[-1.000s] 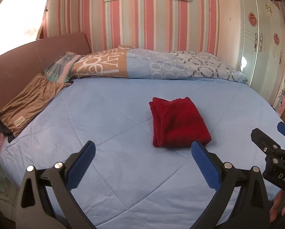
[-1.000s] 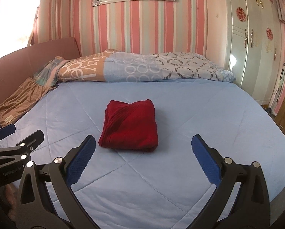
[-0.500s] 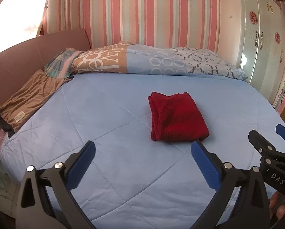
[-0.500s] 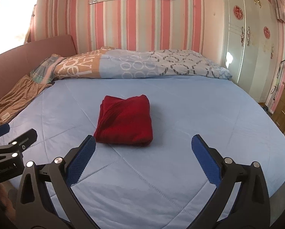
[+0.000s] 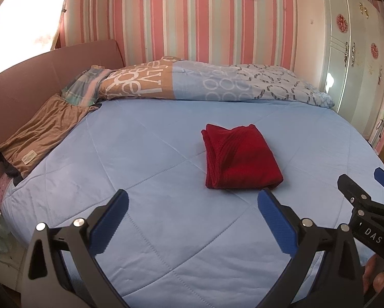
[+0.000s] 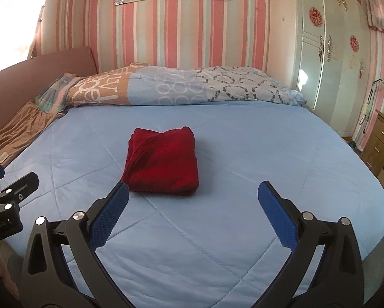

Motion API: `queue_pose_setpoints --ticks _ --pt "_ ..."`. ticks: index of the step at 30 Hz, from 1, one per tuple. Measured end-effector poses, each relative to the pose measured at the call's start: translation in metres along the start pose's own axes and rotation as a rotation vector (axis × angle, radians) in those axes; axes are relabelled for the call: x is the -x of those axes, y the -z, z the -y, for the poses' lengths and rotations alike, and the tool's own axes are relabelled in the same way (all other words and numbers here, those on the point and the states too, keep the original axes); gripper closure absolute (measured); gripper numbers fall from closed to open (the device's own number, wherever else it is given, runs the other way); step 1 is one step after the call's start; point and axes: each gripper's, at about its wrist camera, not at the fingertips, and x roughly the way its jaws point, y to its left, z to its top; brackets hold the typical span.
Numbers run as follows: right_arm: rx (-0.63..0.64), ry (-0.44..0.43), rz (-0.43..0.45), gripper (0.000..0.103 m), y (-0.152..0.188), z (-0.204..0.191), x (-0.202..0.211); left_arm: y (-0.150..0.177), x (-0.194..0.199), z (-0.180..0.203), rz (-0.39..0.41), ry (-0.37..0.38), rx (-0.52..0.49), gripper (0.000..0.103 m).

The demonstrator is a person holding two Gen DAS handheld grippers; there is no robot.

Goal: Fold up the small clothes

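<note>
Folded red ribbed knit garment lies as a neat rectangular bundle near the middle of the light blue quilted bed in the left wrist view. Left tongs hang above the bed's near part, blue pads spread wide, holding nothing, their right pad just short of the bundle's near edge. Right tongs show at the right border.

From the right wrist view, the red garment sits left of centre on the bed. Right tongs stand wide and empty, the left pad at the bundle's near corner. Left tongs appear at the left edge, also spread. A rolled patterned duvet lies along the striped wall.
</note>
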Motion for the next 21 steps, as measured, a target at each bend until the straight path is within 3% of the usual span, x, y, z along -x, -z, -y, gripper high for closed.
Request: queue_pose_setpoints --ticks 21 --pt "-0.015 0.002 0.003 0.003 -0.0016 0.0100 0.0047 0.0012 0.0021 0.0028 -0.002 0.011 -0.001 0.002"
